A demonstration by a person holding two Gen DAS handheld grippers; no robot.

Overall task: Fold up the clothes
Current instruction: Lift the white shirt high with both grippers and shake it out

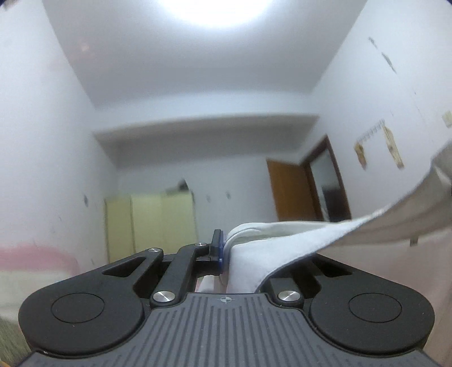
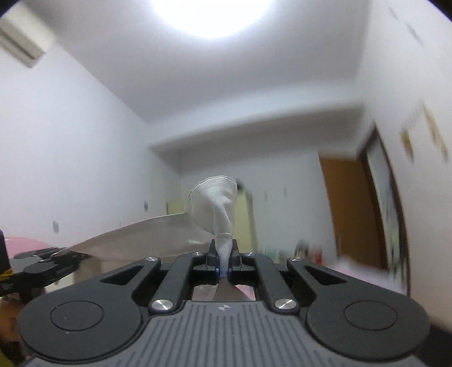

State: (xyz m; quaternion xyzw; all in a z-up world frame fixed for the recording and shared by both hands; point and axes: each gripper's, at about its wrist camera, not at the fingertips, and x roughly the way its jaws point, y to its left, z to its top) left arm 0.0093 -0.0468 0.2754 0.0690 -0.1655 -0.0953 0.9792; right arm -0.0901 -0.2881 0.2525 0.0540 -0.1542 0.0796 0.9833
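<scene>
A pale grey-white garment (image 1: 282,242) is held up in the air between both grippers, which point up toward the ceiling. In the left wrist view my left gripper (image 1: 224,251) is shut on a folded corner of it; the cloth covers the right finger and stretches off to the right edge. In the right wrist view my right gripper (image 2: 223,258) is shut on another bunched corner of the garment (image 2: 214,203), which sticks up above the fingers. The cloth spans left toward the left gripper (image 2: 42,265), seen at the left edge.
White walls and ceiling with a bright lamp (image 1: 214,11) overhead. A yellow wardrobe (image 1: 149,223) stands at the far wall, an open brown door (image 1: 293,192) to the right. Pink bedding (image 1: 34,257) lies low left. An air conditioner (image 2: 19,42) hangs upper left.
</scene>
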